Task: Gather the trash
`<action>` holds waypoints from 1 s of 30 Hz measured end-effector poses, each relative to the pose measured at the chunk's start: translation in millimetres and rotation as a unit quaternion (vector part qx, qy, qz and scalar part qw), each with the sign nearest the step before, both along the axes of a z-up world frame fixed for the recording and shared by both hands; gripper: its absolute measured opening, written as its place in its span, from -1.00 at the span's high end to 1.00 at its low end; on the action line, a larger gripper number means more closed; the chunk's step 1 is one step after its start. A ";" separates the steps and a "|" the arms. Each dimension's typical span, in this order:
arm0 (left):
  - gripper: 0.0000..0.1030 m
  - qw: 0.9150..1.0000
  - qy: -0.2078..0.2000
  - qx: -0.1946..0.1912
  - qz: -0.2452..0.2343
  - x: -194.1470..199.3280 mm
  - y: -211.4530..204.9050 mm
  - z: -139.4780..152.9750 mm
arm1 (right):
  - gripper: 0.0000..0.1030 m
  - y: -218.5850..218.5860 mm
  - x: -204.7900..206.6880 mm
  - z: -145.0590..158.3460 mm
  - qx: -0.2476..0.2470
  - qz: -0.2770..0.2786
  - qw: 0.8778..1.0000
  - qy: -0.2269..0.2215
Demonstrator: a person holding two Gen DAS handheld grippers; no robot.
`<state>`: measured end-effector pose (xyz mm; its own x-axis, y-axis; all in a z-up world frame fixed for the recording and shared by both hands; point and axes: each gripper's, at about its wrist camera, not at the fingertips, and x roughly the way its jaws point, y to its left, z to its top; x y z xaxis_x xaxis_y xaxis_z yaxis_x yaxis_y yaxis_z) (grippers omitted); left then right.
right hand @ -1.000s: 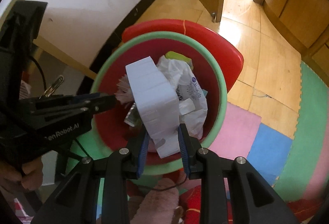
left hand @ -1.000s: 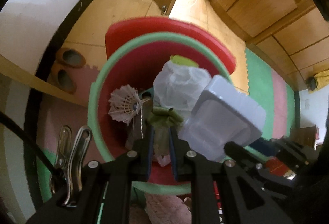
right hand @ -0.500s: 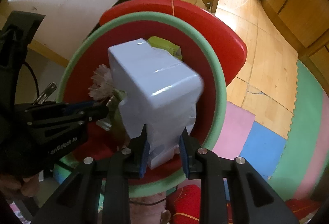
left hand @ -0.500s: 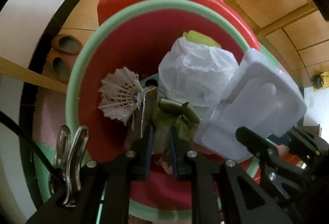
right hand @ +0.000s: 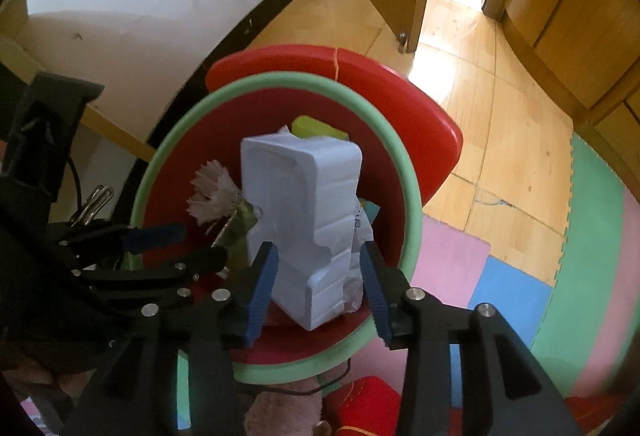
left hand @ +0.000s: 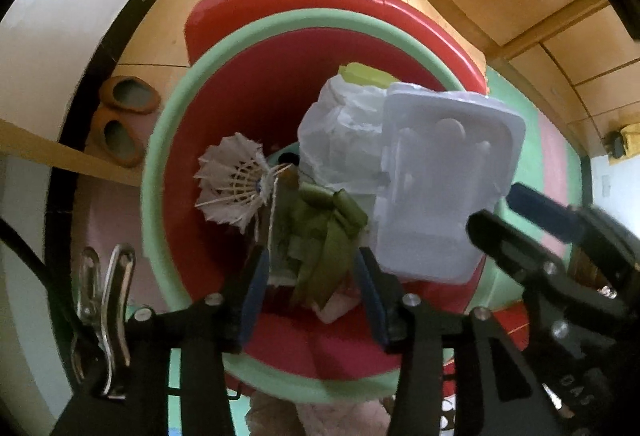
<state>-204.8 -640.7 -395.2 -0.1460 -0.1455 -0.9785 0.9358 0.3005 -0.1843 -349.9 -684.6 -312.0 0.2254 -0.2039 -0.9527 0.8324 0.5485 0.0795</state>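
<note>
On plastic wrapper (right hand: pixel 359 226), unreadable print

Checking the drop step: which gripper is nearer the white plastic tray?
Right. The right gripper straddles the white plastic tray, jaws opening; the left gripper brackets the green ribbon beside it.

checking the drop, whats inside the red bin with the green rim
In the bin: a shuttlecock, a green ribbon, a crumpled white bag, a white plastic tray and something yellow-green. Whatever lies beneath is covered.
</note>
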 end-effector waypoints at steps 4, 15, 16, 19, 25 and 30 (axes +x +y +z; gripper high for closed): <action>-0.03 1.000 -0.009 0.000 0.006 -0.4 6.8 12.8 | 0.02 6.0 -0.9 12.6 -0.009 -0.007 1.000 -0.010; -0.04 0.999 -0.017 -0.022 0.017 -5.6 27.8 67.4 | 0.01 21.3 -7.3 54.4 -0.023 -0.011 1.000 -0.012; -0.04 0.999 -0.017 -0.025 0.017 -6.0 30.0 72.9 | 0.01 22.5 -8.3 58.8 -0.024 -0.011 1.000 -0.012; -0.04 0.999 -0.017 -0.035 0.018 -7.5 37.4 92.7 | 0.01 29.2 -10.7 73.7 -0.034 -0.009 0.999 -0.011; -0.04 0.998 -0.016 -0.053 0.027 -8.8 51.0 124.3 | 0.01 46.0 -13.5 100.5 -0.050 -0.013 0.999 -0.017; -0.04 0.997 -0.022 -0.060 0.038 -8.5 59.4 143.3 | 0.01 56.0 -11.8 110.2 -0.057 -0.010 0.998 -0.022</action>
<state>-213.2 -581.3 -251.9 -0.0878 -0.2715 -0.9584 0.9191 0.3489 -0.1830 -361.8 -628.7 -201.8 0.2605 -0.3157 -0.9124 0.8405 0.5392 0.0534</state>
